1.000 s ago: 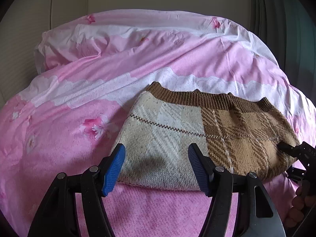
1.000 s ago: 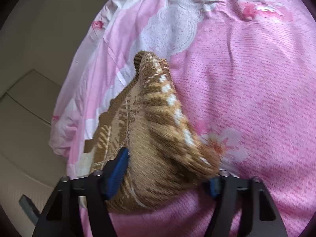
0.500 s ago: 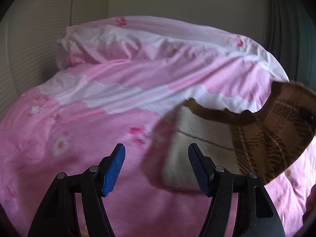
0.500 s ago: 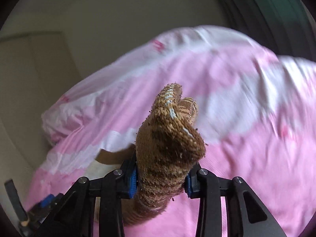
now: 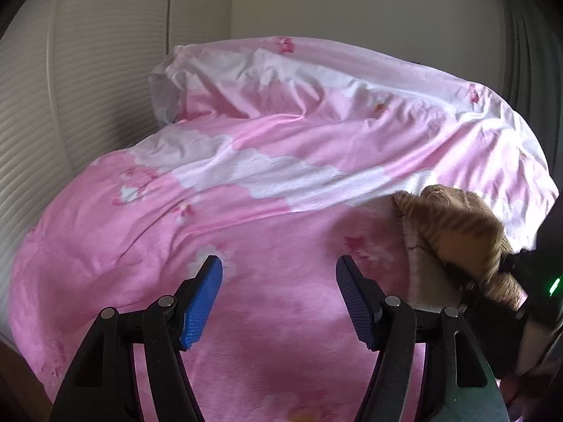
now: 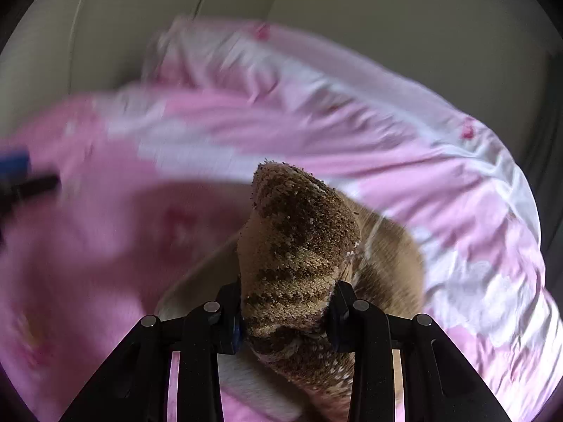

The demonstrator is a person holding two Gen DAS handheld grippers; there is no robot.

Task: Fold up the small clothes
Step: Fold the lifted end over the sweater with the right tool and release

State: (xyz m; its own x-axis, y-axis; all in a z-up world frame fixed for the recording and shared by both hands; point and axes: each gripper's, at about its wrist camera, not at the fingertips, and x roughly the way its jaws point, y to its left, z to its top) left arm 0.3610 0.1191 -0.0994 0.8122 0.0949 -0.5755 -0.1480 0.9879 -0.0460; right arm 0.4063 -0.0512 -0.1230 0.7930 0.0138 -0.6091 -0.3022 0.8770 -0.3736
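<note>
The right claw (image 6: 285, 307) is clamped on a bunched brown knitted sweater (image 6: 299, 246), lifted above a pink quilt (image 5: 246, 246). The left claw (image 5: 278, 297) gapes apart, holding nothing, with the sweater off to its right.

One second ago the knitted garment (image 5: 454, 235) lay flat on the pink duvet (image 5: 267, 246) before the left gripper (image 5: 279, 297). Now the right gripper (image 6: 285, 311) has lifted it away toward 3 o'clock in the left view, and the left gripper has turned toward 9 o'clock, over bare duvet.
</note>
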